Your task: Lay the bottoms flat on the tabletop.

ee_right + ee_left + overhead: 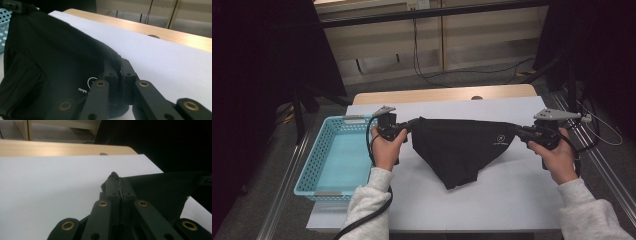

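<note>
- Bench (492, 200): white sheet over a wooden top, with a strip of wood showing along the far edge.
- Black garment (459, 147): stretched between the two claws above the middle of the bench. Top edge runs taut from one claw to the other, the rest hangs down to a point toward the person. Small white logo near its right corner; in the right gripper view the print reads "myc", the rest is hidden behind the jaws.
- Blue basket (324, 165): perforated plastic, at the left edge of the bench, just beside the left hand. Nothing in the part of it I can see.
- Left claw (411, 123): clenched on the garment's left corner. In the left gripper view a bit of cloth pokes out past the closed jaw tips.
- Right claw (518, 131): clenched on the garment's right corner, with cloth bunched at the jaw tips in the right gripper view.
</note>
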`<state>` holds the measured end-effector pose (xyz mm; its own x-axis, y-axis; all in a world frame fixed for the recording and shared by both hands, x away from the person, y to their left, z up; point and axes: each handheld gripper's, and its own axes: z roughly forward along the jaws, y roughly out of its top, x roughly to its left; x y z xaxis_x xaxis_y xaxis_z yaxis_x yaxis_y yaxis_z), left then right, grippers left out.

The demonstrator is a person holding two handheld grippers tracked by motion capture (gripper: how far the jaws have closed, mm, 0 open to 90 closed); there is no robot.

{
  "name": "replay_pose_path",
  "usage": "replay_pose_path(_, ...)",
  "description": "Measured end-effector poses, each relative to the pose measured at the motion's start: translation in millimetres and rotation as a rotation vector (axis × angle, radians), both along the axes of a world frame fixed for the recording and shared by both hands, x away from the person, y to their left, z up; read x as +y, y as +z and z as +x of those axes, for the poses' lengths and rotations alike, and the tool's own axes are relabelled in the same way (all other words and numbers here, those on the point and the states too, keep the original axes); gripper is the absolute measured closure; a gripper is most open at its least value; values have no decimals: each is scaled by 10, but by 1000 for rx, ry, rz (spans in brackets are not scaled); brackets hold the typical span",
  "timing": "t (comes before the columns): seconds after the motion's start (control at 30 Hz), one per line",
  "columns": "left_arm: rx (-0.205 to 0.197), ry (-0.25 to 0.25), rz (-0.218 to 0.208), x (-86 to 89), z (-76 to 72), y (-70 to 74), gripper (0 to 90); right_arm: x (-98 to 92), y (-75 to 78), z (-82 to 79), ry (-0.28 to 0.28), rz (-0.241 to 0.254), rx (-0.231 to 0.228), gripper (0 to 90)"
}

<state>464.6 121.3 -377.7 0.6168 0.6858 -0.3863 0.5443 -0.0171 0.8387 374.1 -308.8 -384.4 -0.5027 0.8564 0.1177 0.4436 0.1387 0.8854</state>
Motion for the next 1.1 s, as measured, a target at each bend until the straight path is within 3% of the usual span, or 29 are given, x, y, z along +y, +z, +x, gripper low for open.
replay_pose_path(0.1, 32, 19, 22, -21, 250, 56, 881, -3, 45, 247, 6, 14, 57, 865)
replay_pose_path(0.17, 32, 29, 34, -37, 494, 162, 881, 22, 115, 531, -16, 7, 72, 867)
replay_pose_path(0.23, -26, 72, 43, -68, 749, 328, 879, 89, 301, 900, -87, -26, 53, 866)
replay_pose_path(0.27, -52, 102, 20, -90, 854, 390, 869, 147, 427, 1068, -124, -27, 13, 856)
replay_pose_path(0.3, -47, 127, 11, -109, 946, 407, 814, 215, 535, 1211, -148, -3, -29, 760)
replay_pose_path(0.33, -11, 148, -5, -126, 1006, 387, 672, 282, 597, 1320, -188, 1, -58, 578)
replay_pose_path(0.37, -6, 171, 13, -144, 1015, 350, 507, 344, 611, 1389, -245, -9, -39, 512)
replay_pose_path(0.4, -10, 177, 58, -169, 982, 304, 413, 393, 594, 1407, -251, -28, -23, 517)
replay_pose_path(0.43, 0, 162, 76, -186, 931, 240, 365, 426, 557, 1384, -243, -54, -32, 467)
replay_pose_path(0.47, 15, 142, 70, -195, 867, 173, 332, 441, 498, 1333, -259, -58, -29, 373)
replay_pose_path(0.5, 24, 118, 73, -204, 800, 101, 303, 451, 425, 1269, -249, -56, -13, 335)
replay_pose_path(0.53, 43, 88, 87, -220, 730, 26, 282, 455, 351, 1193, -204, -77, -2, 363)
replay_pose_path(0.6, 39, 56, 110, -247, 566, -95, 270, 442, 186, 1005, -185, -120, 2, 314)
replay_pose_path(0.67, 43, 22, 125, -275, 400, -178, 250, 425, 28, 807, -141, -119, 44, 323)
replay_pose_path(0.73, 36, -24, 159, -283, 247, -220, 237, 421, -113, 590, -124, -134, 54, 310)
replay_pose_path(0.93, 13, -65, 191, -219, -143, -304, 208, 452, -429, 72, -86, -145, 86, 283)
replay_pose_path(1.1, 0, -71, 205, -174, -323, -455, 197, 528, -538, -111, -55, -125, 103, 280)
